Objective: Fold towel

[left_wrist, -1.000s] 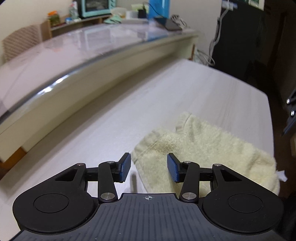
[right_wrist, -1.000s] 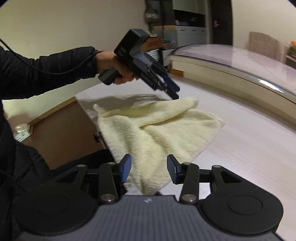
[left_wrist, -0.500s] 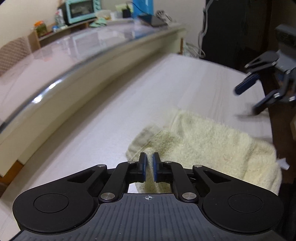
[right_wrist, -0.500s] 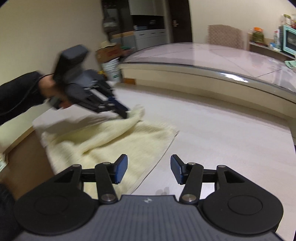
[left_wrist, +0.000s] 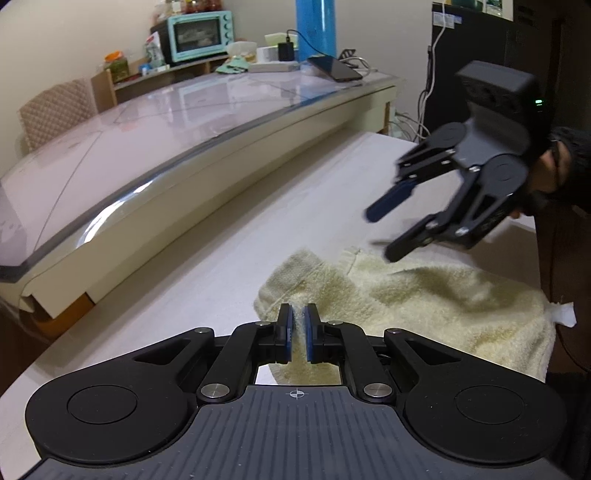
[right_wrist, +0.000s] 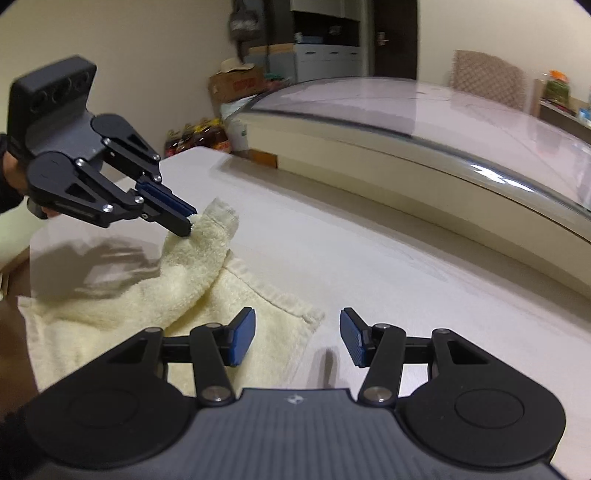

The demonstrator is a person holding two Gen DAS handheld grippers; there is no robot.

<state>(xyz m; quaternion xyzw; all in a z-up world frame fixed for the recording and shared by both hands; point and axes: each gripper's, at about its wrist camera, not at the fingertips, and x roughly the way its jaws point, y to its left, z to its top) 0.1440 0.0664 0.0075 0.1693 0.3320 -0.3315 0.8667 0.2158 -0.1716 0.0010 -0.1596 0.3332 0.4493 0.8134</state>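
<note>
The left hand-held gripper (left_wrist: 297,334) is clenched on a corner of the pale yellow towel (left_wrist: 424,306); its blue pads (left_wrist: 286,332) stand almost together with a thin pinch of terry cloth between them. In the right wrist view the same left hand-held gripper (right_wrist: 186,221) has that corner raised off the worktop (right_wrist: 369,266), so the cloth hangs from the pads in a sloping ridge down to the rest of the towel (right_wrist: 155,295), which lies flat.

The right hand-held gripper (right_wrist: 297,341) is released, its jaws standing about half apart with nothing between them. It hangs over the towel's nearest corner, the left pad above the cloth and the right pad above bare worktop; whether either touches I cannot tell. From the left wrist view the right hand-held gripper (left_wrist: 380,232) appears blurred above the far edge of the towel, held by a hand (left_wrist: 550,166) in a dark sleeve.

The towel lies near the edge of the pale worktop (left_wrist: 221,258). Beyond it is a longer glass-topped table (left_wrist: 166,125), with a mint-green toaster oven (left_wrist: 197,35) on a shelf behind.
</note>
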